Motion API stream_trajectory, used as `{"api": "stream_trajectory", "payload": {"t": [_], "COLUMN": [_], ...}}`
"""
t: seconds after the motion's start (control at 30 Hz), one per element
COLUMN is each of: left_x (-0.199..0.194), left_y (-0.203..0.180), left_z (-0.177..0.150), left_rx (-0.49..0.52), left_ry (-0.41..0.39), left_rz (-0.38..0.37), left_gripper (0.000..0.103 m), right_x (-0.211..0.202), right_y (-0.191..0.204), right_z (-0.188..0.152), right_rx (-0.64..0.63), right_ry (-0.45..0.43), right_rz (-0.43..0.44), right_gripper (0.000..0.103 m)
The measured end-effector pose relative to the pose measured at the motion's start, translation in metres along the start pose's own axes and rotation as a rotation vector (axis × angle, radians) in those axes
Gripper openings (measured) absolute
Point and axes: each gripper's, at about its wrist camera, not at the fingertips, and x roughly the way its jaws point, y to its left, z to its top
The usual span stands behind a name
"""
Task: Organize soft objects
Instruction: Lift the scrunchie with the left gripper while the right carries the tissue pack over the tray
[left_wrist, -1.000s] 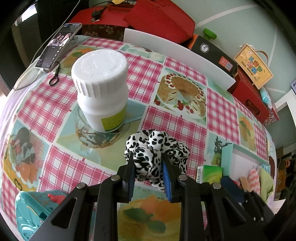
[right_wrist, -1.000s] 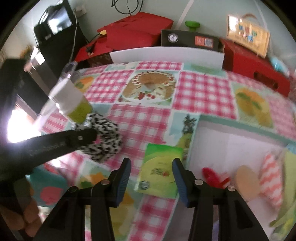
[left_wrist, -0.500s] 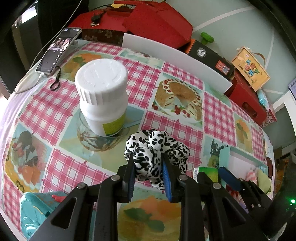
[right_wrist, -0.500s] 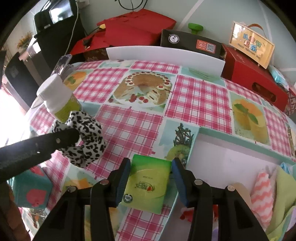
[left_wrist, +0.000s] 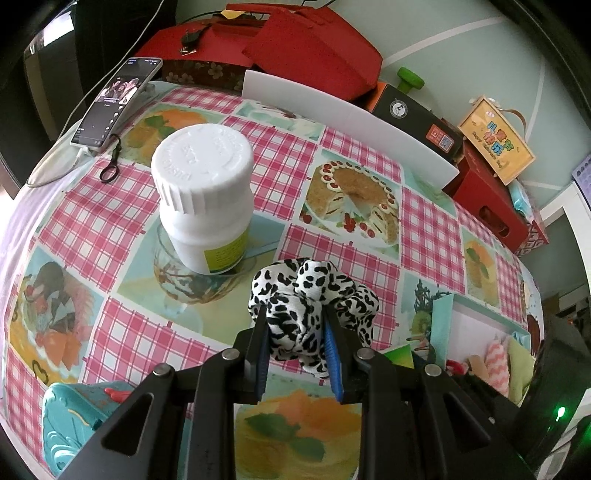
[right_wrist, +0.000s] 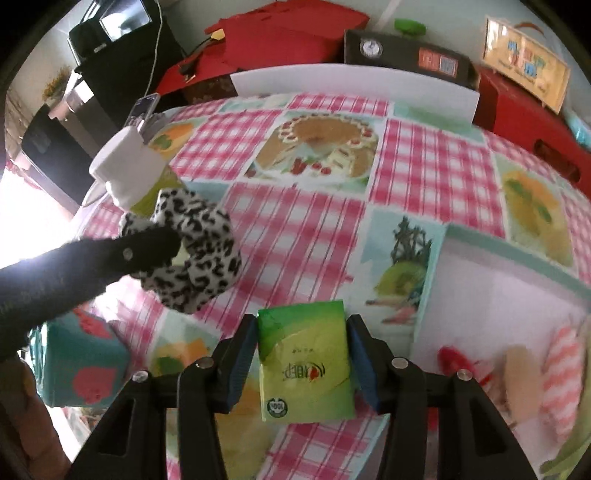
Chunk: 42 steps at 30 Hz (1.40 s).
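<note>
Black-and-white leopard-print scrunchie (left_wrist: 314, 306); white pill bottle (left_wrist: 205, 195) showing a yellow-green label; green tissue pack (right_wrist: 304, 360); pink-checked, food-printed tablecloth (left_wrist: 428, 236).

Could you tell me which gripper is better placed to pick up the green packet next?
Right. The right gripper is open with its fingers either side of the green packet on the table, beside the white box. The left gripper is shut on the scrunchie.
</note>
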Motion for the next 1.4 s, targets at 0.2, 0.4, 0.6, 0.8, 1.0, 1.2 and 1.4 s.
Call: {"api": "stream_trajectory", "payload": {"t": [0.2, 0.4, 0.6, 0.8, 1.0, 1.2, 1.4], "left_x": [0.003, 0.005, 0.007, 0.006, -0.001, -0.019, -0.044], "left_y": [0.001, 0.003, 0.003, 0.001, 0.001, -0.003, -0.008], "left_z": [0.001, 0.002, 0.002, 0.001, 0.001, 0.002, 0.004], "left_rx": [-0.003, -0.013, -0.021, -0.024, -0.019, -0.006, 0.009], "left_ry": [0.013, 0.017, 0.022, 0.015, -0.004, -0.056, -0.130], "left_rz": [-0.006, -0.003, 0.006, 0.012, 0.012, 0.002, -0.019], "left_gripper": [0.027, 0.027, 0.027, 0.027, 0.027, 0.027, 0.027], "right_x": [-0.002, -0.003, -0.002, -0.010, -0.024, -0.054, -0.078], "right_y": [0.012, 0.015, 0.015, 0.014, 0.012, 0.013, 0.007], "right_z": [-0.011, -0.017, -0.017, -0.017, -0.013, -0.007, -0.005], "right_rx": [-0.081, -0.111, -0.110, -0.104, -0.081, -0.063, -0.031], "right_ry": [0.020, 0.018, 0.007, -0.014, -0.057, -0.147, -0.217], "right_rz": [-0.063, -0.103, -0.114, -0.129, -0.118, -0.107, -0.110], "right_gripper": [0.053, 0.050, 0.050, 0.050, 0.050, 0.050, 0.050]}}
